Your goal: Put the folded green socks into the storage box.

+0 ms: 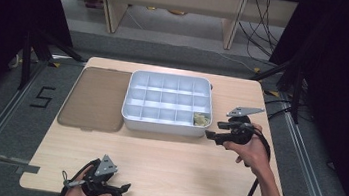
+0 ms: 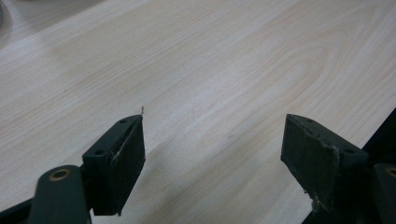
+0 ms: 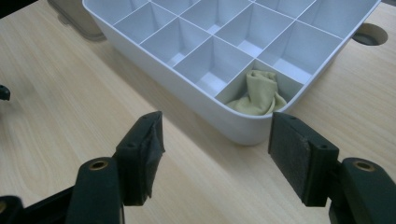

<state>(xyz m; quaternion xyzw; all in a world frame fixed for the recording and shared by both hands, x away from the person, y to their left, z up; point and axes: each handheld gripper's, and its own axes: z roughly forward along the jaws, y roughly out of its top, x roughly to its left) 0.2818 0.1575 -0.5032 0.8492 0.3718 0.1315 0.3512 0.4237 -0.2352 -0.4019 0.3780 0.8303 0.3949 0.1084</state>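
Note:
A white tray (image 1: 163, 128) divided into several compartments stands in the middle of the wooden table. A crumpled pale yellow cloth (image 1: 201, 120) lies in its near right corner compartment, and the other compartments look bare. My right gripper (image 1: 213, 134) hovers just off that corner, pointing left, open with nothing between its pads. In the right gripper view the cloth (image 3: 259, 95) lies just beyond the tray wall (image 3: 187, 88), ahead of the open right gripper (image 3: 217, 140). My left gripper (image 1: 123, 188) rests near the table's front edge, open. In the left gripper view, bare wood lies under the left gripper (image 2: 212, 140).
A flat brown lid (image 1: 96, 98) lies left of the tray, touching or nearly touching it. A round hole (image 3: 369, 33) sits in the tabletop by the tray's far right corner. Bare wood stretches between the tray and the front edge. Cables trail from both grippers.

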